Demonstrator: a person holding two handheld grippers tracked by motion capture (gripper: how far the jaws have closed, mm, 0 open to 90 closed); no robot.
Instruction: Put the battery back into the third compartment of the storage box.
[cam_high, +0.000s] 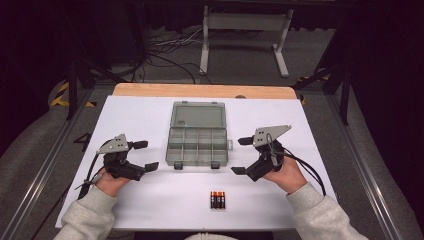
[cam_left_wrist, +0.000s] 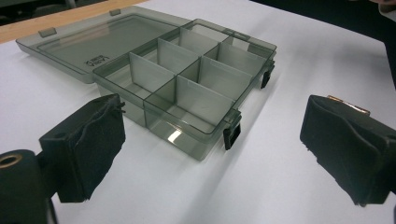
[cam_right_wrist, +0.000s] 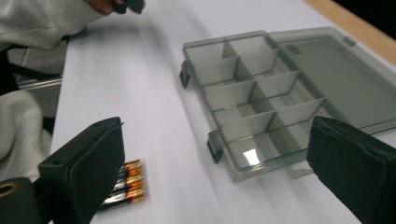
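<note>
A smoky clear plastic organizer box (cam_high: 198, 145) lies at the middle of the white table, its lid (cam_high: 197, 115) folded back flat and its several compartments empty. The same organizer box (cam_left_wrist: 187, 84) fills the left gripper view, and the box (cam_right_wrist: 261, 100) lies ahead in the right gripper view. A small row of batteries (cam_high: 217, 199) lies near the front edge; the batteries (cam_right_wrist: 127, 184) peek out beside my right jaw. My left gripper (cam_high: 144, 155) hovers open left of the box. My right gripper (cam_high: 241, 156) stands open right of it, holding nothing.
The white sheet (cam_high: 145, 120) covers the table, with a wooden strip (cam_high: 200, 90) at the far edge. A white stand (cam_high: 245, 30) and cables lie on the floor beyond. Grey sleeves (cam_high: 85, 215) come in from the bottom.
</note>
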